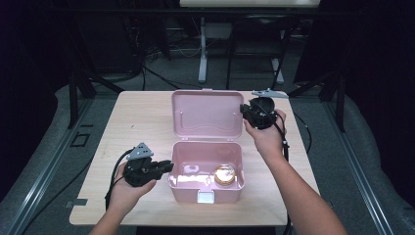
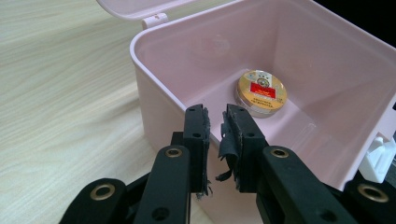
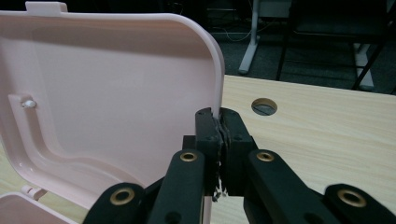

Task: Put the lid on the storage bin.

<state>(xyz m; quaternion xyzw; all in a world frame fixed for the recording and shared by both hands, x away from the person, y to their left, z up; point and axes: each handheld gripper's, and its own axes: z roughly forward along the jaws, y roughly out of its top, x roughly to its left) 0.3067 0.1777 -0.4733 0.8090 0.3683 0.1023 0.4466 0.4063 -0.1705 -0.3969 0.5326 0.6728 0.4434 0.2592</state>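
The right tool (image 3: 220, 140) is clenched on the lid's (image 3: 107, 107) right edge, holding it upright. The left tool (image 2: 215, 140), released and empty, sits at the box's (image 2: 159, 112) left wall; a tin (image 2: 261, 91) lies inside. If the thin edge slips from the pads, the lid could drop shut. The bench (image 1: 127, 127) is pale wood, bare; the room behind is dark, with cables on the floor.
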